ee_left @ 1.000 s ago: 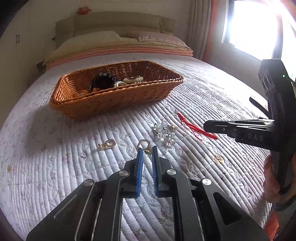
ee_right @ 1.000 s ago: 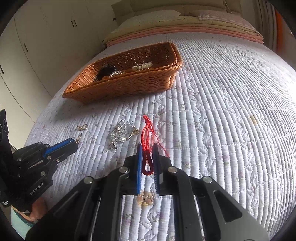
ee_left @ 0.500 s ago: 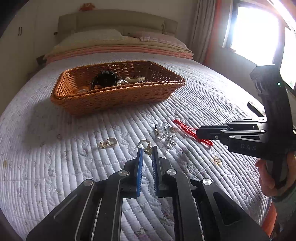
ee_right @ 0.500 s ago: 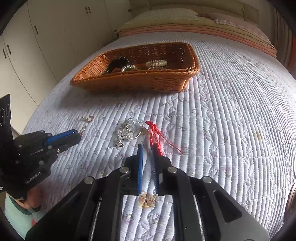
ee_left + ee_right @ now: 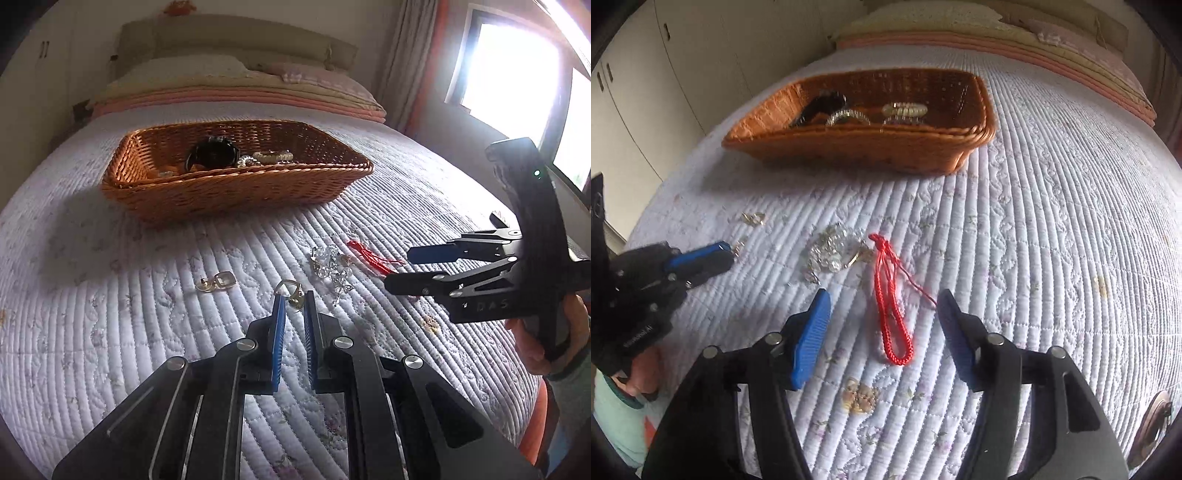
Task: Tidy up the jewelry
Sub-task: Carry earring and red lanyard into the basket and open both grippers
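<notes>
A bed with a quilted white cover carries a wicker basket at its far side, holding a black watch and bracelets. The right hand-held gripper is opening its jaws around a red cord lying untouched on the quilt between them. The left hand-held gripper is closed on a gold earring. Another earring lies to its left.

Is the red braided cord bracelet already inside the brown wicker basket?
No, the red braided cord bracelet lies on the quilt, outside the brown wicker basket.
</notes>
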A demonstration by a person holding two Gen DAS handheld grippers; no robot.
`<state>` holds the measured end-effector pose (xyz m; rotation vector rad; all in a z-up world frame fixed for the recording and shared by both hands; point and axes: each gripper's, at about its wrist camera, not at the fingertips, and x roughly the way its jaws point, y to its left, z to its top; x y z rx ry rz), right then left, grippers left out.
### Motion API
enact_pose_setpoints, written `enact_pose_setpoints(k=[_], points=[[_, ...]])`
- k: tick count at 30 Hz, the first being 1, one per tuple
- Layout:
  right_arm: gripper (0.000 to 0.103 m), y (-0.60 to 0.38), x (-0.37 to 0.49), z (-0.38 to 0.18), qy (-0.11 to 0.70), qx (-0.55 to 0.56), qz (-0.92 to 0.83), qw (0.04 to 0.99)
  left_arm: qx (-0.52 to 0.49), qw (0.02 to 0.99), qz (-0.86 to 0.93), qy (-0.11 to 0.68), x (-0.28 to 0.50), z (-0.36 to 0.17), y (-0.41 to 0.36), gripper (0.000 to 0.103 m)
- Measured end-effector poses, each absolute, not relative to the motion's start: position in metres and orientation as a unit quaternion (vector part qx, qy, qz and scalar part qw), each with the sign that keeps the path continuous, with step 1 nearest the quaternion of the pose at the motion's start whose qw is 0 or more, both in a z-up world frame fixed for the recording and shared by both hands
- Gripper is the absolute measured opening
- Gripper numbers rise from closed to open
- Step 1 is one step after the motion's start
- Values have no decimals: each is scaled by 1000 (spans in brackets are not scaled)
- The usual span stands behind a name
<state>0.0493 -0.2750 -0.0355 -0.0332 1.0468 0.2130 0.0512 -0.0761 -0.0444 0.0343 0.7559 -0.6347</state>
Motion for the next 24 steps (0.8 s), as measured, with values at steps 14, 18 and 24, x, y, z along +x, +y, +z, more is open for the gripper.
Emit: enact_pose_setpoints(k=[14, 18, 24], points=[[7, -269, 36, -10, 471, 44, 157, 867, 12, 888, -297, 352, 50, -34, -68, 9], [7, -277, 33, 25, 429, 60, 157, 887, 10, 898, -293, 328, 51, -12, -64, 9], [7, -275, 52, 84, 359, 62, 151, 919, 1, 907, -313, 282, 72, 38, -64, 9]])
